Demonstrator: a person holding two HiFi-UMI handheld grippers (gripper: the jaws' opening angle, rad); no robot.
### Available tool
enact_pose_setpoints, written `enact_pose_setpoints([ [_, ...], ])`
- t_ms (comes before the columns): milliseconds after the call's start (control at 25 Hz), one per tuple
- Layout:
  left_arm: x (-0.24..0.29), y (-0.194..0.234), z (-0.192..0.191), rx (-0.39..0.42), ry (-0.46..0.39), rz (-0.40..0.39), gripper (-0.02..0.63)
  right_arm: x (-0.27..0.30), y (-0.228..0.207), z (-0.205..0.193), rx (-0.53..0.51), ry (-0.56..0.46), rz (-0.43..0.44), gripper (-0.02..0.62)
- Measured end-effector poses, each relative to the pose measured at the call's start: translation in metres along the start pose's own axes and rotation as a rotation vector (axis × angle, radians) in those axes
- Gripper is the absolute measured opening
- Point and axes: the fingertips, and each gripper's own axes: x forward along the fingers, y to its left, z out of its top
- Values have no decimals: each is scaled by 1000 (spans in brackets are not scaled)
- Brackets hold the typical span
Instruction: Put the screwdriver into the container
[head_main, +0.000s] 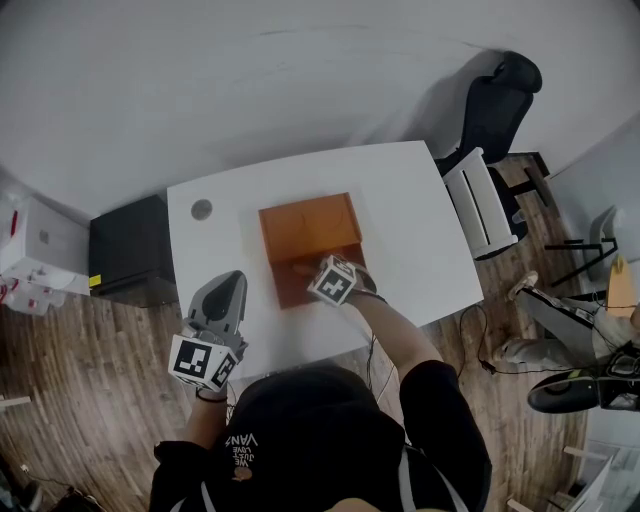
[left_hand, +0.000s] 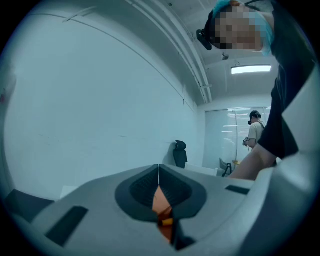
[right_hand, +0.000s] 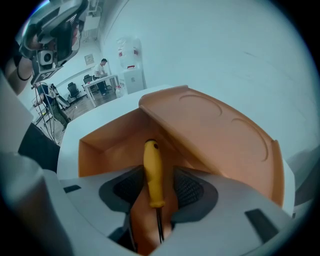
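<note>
Person in black
Short sleeves, small white lettering on the black; grey left gripper and right gripper each bear a black-and-white marker cube.

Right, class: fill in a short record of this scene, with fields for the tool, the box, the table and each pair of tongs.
tool: yellow-handled screwdriver, between the right tongs, over the box's open inside
box: orange plastic container, lid open
surface: white table, box on it
right tongs: open, pads clear of the handle
left tongs: shut, away from the box
</note>
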Motion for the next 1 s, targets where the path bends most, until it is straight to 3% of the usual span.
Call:
enact_pose_setpoints([
  [1000, -4, -8, 2, -1, -4, -79, 14, -30, 2, 2, 100, -89, -105, 181],
])
